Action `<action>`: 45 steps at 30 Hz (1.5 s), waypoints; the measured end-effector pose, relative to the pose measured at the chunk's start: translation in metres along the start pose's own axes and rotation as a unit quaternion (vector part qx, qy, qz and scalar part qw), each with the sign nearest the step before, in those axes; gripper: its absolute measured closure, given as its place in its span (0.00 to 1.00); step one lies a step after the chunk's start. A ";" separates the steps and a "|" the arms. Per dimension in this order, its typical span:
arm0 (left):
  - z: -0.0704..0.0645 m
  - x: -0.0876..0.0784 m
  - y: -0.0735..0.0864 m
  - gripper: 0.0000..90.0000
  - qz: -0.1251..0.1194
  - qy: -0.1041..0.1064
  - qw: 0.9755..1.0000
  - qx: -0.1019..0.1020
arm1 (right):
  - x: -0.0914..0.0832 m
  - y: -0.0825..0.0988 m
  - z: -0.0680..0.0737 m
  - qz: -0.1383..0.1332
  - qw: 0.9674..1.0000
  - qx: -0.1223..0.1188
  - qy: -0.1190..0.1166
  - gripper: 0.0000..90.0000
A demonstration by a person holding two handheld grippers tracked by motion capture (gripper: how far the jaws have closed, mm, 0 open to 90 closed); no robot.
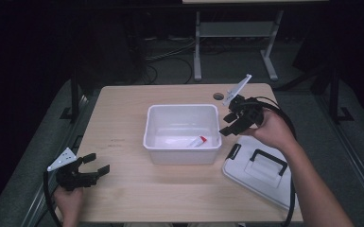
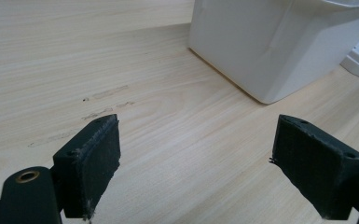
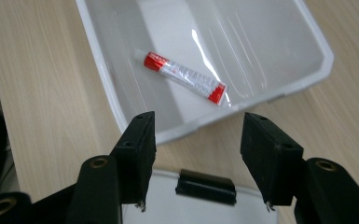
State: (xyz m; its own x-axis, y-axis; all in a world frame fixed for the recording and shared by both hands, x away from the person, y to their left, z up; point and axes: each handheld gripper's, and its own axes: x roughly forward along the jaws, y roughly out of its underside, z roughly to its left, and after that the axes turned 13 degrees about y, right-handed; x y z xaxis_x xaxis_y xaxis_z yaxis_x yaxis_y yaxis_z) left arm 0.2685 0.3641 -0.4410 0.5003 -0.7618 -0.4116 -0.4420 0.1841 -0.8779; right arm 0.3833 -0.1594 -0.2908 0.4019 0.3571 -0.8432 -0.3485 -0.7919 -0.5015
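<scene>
A white plastic bin [image 1: 182, 114] stands at the middle of the wooden table, and a red-and-white tube [image 1: 196, 141] lies on its floor near the front wall. The right gripper view looks down on that tube [image 3: 185, 77] inside the bin [image 3: 102, 70]. My right gripper [image 1: 229, 123] hangs just right of the bin, above the table, its jaws open with nothing between them. Down at the front left corner my left gripper [image 1: 96, 163] rests low over the table, also open and empty. Past its jaws, the left gripper view catches the bin's outer wall [image 2: 270, 46].
The bin's white lid [image 1: 257, 171] with a black handle lies flat at the front right, under my right forearm; its black latch [image 3: 205, 185] sits below the right jaws. A round cable hole [image 1: 218, 96] is in the table behind the bin.
</scene>
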 end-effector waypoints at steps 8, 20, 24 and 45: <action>0.000 0.000 0.000 0.16 0.000 -0.001 1.000 0.000 | -0.010 0.034 -0.007 0.008 1.000 0.025 0.014 0.47; -0.001 0.002 0.000 0.16 0.003 0.000 1.000 0.000 | -0.008 0.081 -0.013 0.020 0.998 0.062 0.023 0.47; -0.002 0.002 -0.001 0.16 0.003 -0.001 1.000 0.000 | -0.006 0.094 -0.013 0.028 0.997 0.073 0.024 0.48; -0.002 0.003 0.000 0.16 0.008 -0.002 1.000 0.001 | 0.011 0.153 -0.012 0.039 0.992 0.117 0.025 0.50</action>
State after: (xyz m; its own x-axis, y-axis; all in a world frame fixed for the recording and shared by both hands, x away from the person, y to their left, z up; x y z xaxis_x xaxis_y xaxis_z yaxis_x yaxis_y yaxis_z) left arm 0.2689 0.3607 -0.4416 0.4958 -0.7564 -0.4266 -0.4480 0.1981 -0.8718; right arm 0.3445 -0.2829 -0.3743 0.4049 0.2690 -0.8739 -0.5650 -0.6778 -0.4704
